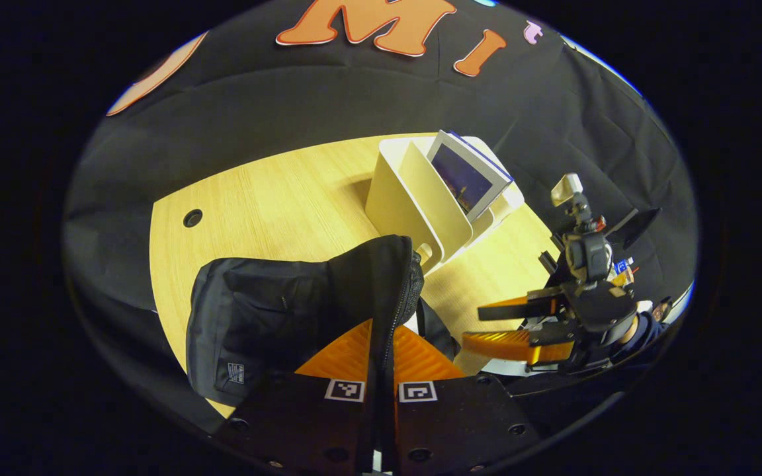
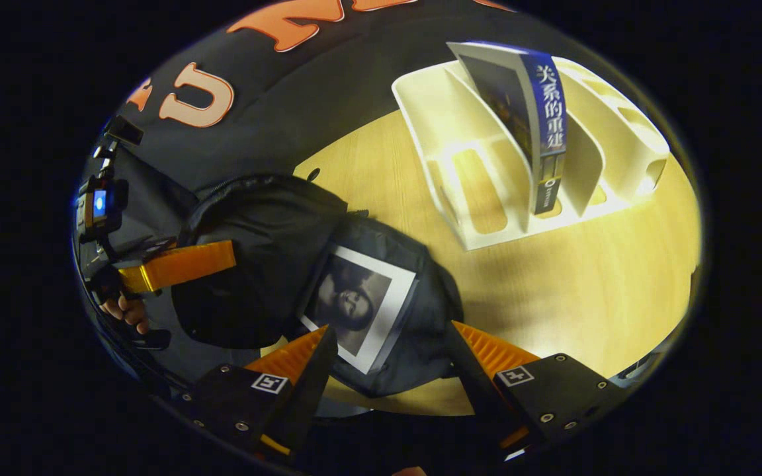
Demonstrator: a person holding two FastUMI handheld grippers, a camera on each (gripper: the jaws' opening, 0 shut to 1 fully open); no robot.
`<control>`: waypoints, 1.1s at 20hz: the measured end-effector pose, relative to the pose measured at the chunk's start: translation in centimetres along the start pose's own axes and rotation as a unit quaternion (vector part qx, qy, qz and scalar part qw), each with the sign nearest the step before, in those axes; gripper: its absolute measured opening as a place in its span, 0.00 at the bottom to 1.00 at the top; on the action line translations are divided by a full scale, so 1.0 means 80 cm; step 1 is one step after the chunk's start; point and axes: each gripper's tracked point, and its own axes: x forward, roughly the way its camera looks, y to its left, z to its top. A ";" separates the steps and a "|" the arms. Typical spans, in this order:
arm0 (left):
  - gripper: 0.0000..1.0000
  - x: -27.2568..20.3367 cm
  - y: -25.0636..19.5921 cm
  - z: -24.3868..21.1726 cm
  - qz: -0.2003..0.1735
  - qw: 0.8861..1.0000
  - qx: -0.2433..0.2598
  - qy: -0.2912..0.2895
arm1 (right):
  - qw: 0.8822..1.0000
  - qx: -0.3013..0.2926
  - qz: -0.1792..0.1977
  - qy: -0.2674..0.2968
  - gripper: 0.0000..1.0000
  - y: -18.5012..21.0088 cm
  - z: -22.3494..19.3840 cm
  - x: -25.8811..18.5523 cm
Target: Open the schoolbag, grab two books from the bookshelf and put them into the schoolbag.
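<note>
Schoolbag (image 1: 275, 317) fabric sits pinched in our left claw (image 1: 381, 344): in the left gripper view both fingers press together on the zippered edge of the black bag's opening, holding that flap up. From there we see the bag's outer side with a small patch low on it, but not its inside. The right gripper view gives us the inside: one book (image 2: 358, 304), with a dark cover picture in a white border, lies in the bag's open mouth between the two spread fingers of our right claw (image 2: 387, 354), which is open and grips nothing. That view also shows the left claw farther off at the left with a hand (image 2: 126, 311) on its handle, its finger laid against the bag's top.

In the left gripper view, the right claw (image 1: 510, 327) hangs at the right, fingers apart, above the wooden surface (image 1: 275, 198).

On the far part of the surface stands the white bookshelf (image 2: 487, 218), well apart from the bag. A second book (image 2: 540, 125) with a blue spine leans tilted in one of its middle slots; in the left gripper view we see this book's dark blue cover (image 1: 464, 175) with a white edge.
</note>
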 end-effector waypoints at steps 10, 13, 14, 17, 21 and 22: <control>0.05 0.007 -0.003 -0.002 0.016 1.000 -0.006 0.008 | 0.994 -0.090 -0.061 -0.034 0.98 -0.046 0.128 -0.109; 0.05 0.011 -0.003 0.001 0.027 1.000 -0.009 0.012 | 0.989 -0.114 -0.088 -0.045 0.98 -0.066 0.175 -0.128; 0.05 0.011 -0.002 0.001 0.031 0.999 -0.010 0.015 | 0.987 -0.118 -0.099 -0.046 0.99 -0.073 0.190 -0.133; 0.05 0.012 0.001 0.000 0.042 0.999 -0.015 0.022 | 0.983 -0.135 -0.115 -0.042 0.99 -0.090 0.228 -0.146; 0.05 0.016 -0.002 -0.002 0.050 0.998 -0.024 0.033 | 0.975 -0.168 -0.140 -0.026 0.99 -0.118 0.268 -0.144; 0.05 0.017 -0.001 -0.004 0.055 0.997 -0.027 0.035 | 0.974 -0.176 -0.141 -0.026 0.99 -0.119 0.280 -0.143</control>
